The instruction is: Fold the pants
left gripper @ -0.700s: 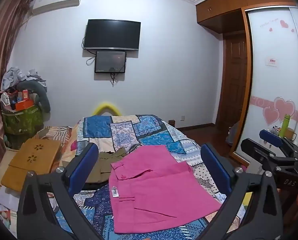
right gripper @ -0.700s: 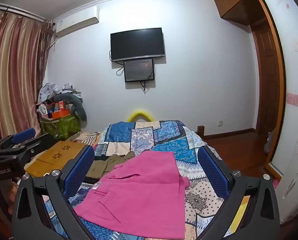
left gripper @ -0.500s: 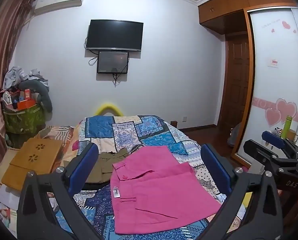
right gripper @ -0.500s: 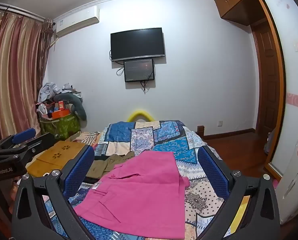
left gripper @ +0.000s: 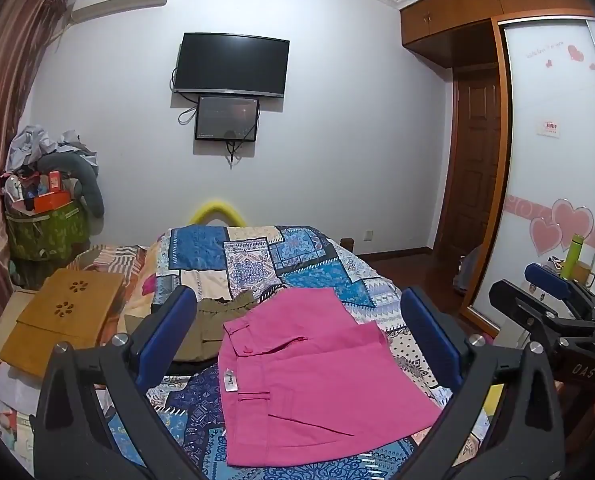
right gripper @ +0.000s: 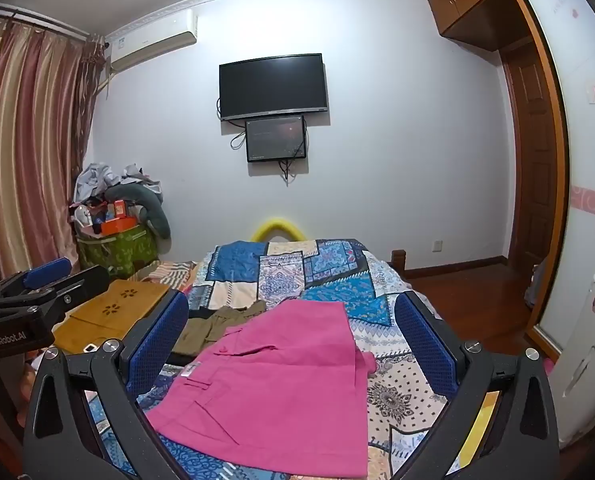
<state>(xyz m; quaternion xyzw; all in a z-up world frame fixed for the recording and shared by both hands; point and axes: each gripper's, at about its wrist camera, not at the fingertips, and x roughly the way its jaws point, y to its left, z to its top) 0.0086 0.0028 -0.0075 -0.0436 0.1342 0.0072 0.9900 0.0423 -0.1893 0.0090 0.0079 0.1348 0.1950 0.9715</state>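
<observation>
Pink pants (left gripper: 313, 376) lie folded flat on the patchwork bedspread (left gripper: 257, 264), waistband to the left with a white label. They also show in the right wrist view (right gripper: 281, 384). My left gripper (left gripper: 297, 340) is open and empty, held above the pants. My right gripper (right gripper: 293, 340) is open and empty, also above them. The right gripper shows at the right edge of the left wrist view (left gripper: 553, 308); the left gripper shows at the left edge of the right wrist view (right gripper: 29, 300).
Olive-brown pants (left gripper: 213, 328) lie folded left of the pink ones. A wooden lap tray (left gripper: 65, 316) sits at the bed's left. A cluttered green bin (left gripper: 45, 232) stands by the curtain. A wardrobe (left gripper: 557, 160) and door stand on the right.
The left wrist view has shifted slightly, so the room sits a little lower and to the right. The pants and both open grippers look unchanged.
</observation>
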